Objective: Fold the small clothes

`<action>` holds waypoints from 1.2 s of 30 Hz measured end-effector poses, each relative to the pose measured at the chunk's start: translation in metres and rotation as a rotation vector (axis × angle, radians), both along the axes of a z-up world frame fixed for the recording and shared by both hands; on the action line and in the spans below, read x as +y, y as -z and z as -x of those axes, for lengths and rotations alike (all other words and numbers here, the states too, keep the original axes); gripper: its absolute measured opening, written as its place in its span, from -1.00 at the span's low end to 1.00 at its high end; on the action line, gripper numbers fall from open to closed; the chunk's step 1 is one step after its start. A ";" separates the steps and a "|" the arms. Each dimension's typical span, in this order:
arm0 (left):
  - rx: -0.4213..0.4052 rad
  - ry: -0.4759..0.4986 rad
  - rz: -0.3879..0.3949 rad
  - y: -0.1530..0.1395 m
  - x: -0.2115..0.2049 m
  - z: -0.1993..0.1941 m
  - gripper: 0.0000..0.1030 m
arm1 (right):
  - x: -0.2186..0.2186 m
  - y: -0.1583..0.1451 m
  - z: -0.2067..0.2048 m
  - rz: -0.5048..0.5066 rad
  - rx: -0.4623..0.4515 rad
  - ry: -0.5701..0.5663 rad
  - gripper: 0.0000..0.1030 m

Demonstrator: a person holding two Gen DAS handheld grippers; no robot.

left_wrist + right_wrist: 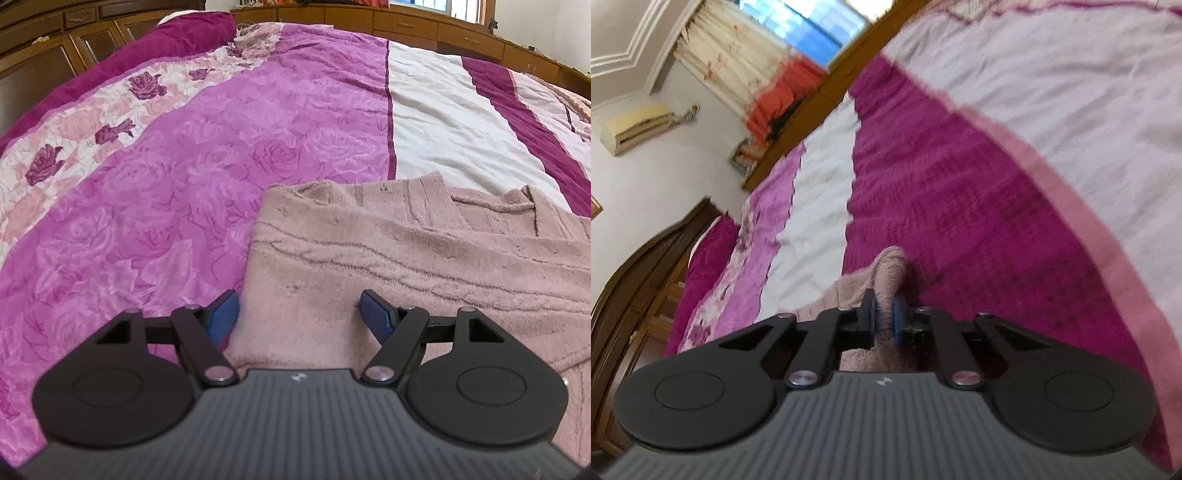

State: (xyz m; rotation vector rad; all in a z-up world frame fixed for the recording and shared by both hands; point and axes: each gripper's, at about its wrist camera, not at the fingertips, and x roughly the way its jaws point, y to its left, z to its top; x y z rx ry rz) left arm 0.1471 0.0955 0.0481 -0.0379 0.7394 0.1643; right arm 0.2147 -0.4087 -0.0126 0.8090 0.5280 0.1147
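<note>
Right claw [882, 317] pinching pink sweater [890, 273] (left claw [299, 314] agape).

Soft daylight enters from the window [809, 27] behind the bed [443, 122], casting faint shadows. The right wrist view is motion-blurred, worst near that window. Fisheye distortion curves both views' edges.

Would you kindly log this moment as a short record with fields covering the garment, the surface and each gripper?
garment: fuzzy dusty-pink sweater, lying partly folded
surface: bedspread in magenta, pink rose and white bands
left gripper: jaws open, over the sweater's near left corner, nothing pinched
right gripper: shut on a bunched fold of the sweater
background: wooden headboard, window with curtain
</note>
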 end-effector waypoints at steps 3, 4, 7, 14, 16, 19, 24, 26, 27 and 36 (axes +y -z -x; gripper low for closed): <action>-0.008 0.002 -0.010 0.002 0.001 -0.005 0.43 | 0.007 -0.006 0.010 0.067 -0.013 0.064 -0.82; -0.007 0.000 -0.012 0.003 0.001 -0.007 0.45 | 0.011 -0.005 0.009 0.105 0.012 0.074 -0.82; -0.007 -0.006 -0.005 0.003 0.003 -0.013 0.44 | 0.020 -0.001 -0.003 0.186 0.080 0.080 -0.82; -0.055 0.031 -0.039 -0.009 -0.001 -0.023 0.43 | 0.036 -0.031 0.008 0.323 0.075 0.141 -0.64; -0.059 0.036 -0.050 -0.009 -0.003 -0.028 0.43 | 0.049 -0.046 0.016 0.387 0.032 0.167 -0.62; -0.060 0.042 -0.067 -0.006 -0.005 -0.035 0.43 | 0.067 -0.063 0.022 0.421 -0.024 0.132 -0.62; -0.091 0.041 -0.071 -0.004 -0.003 -0.043 0.43 | 0.102 -0.064 0.014 0.427 -0.012 -0.018 -0.62; -0.109 0.047 -0.074 -0.002 -0.002 -0.047 0.43 | 0.117 -0.058 0.013 0.442 0.001 -0.055 -0.62; -0.114 0.050 -0.079 0.000 0.000 -0.050 0.43 | 0.122 -0.051 0.013 0.445 0.010 -0.071 -0.62; -0.019 -0.060 -0.147 0.025 0.026 -0.072 0.48 | 0.142 -0.018 0.005 0.499 0.061 -0.096 -0.61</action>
